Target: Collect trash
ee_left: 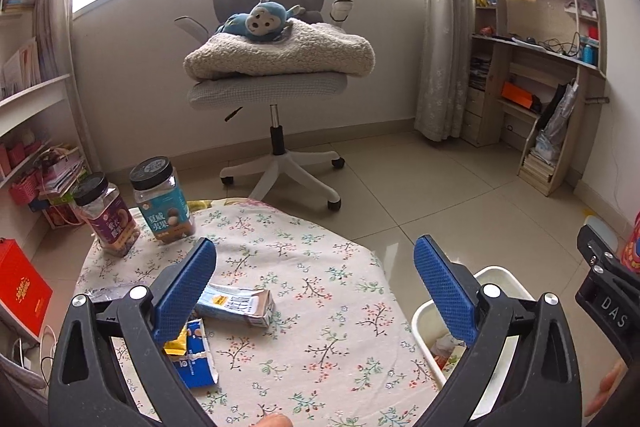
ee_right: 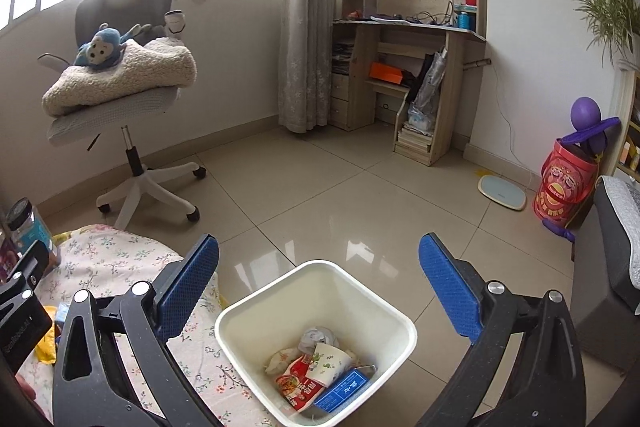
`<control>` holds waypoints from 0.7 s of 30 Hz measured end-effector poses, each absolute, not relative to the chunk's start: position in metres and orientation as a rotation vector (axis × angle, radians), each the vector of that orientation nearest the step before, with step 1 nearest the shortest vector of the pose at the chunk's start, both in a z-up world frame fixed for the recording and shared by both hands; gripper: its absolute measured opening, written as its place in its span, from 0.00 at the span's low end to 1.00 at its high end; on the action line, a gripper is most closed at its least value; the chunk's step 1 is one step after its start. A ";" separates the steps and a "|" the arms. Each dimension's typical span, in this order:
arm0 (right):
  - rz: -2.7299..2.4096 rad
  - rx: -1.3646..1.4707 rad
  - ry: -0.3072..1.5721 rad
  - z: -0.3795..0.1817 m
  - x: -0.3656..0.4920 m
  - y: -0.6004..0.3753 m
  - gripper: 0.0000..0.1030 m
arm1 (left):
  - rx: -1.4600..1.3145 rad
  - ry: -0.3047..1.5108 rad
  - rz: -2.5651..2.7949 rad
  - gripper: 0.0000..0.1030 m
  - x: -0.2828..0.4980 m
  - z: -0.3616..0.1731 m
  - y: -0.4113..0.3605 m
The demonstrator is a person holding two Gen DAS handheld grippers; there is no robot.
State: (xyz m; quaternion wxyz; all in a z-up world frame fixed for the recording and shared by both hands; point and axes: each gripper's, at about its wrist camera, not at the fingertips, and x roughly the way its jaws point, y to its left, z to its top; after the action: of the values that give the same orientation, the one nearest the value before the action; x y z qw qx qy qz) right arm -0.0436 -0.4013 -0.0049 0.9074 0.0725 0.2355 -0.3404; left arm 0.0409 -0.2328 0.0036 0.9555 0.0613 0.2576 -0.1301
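White plastic forms the trash bin [ee_right: 316, 311] on the tiled floor [ee_right: 320, 187], just beside the floral-clothed table [ee_left: 320, 267] — inside lie a paper cup [ee_right: 330, 363], a red wrapper [ee_right: 298, 383], a blue carton [ee_right: 344, 389] and crumpled paper [ee_right: 316, 337]. On the table rest a flattened carton [ee_left: 236, 305], a torn blue-and-yellow wrapper [ee_left: 192, 355] and two black-lidded jars [ee_left: 136, 203]. Left hand-held gripper [ee_left: 316, 283] spread wide over the table, holding nothing; right hand-held gripper [ee_right: 320, 279] also wide and empty — above the bin.
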 end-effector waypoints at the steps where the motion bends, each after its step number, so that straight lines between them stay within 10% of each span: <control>1: -0.691 0.139 0.490 -0.005 -0.039 -0.394 0.93 | 0.122 0.526 -0.253 0.94 0.043 0.002 -0.225; 21: -0.498 -0.007 0.583 -0.021 0.036 -0.272 0.93 | 0.029 0.691 -0.040 0.94 0.095 -0.038 -0.088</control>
State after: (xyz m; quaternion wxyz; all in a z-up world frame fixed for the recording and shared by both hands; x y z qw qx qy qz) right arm 0.0359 -0.2716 -0.0215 0.9274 -0.0033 0.2844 -0.2430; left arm 0.0946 -0.0883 -0.0382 0.9405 0.0140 0.3388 -0.0197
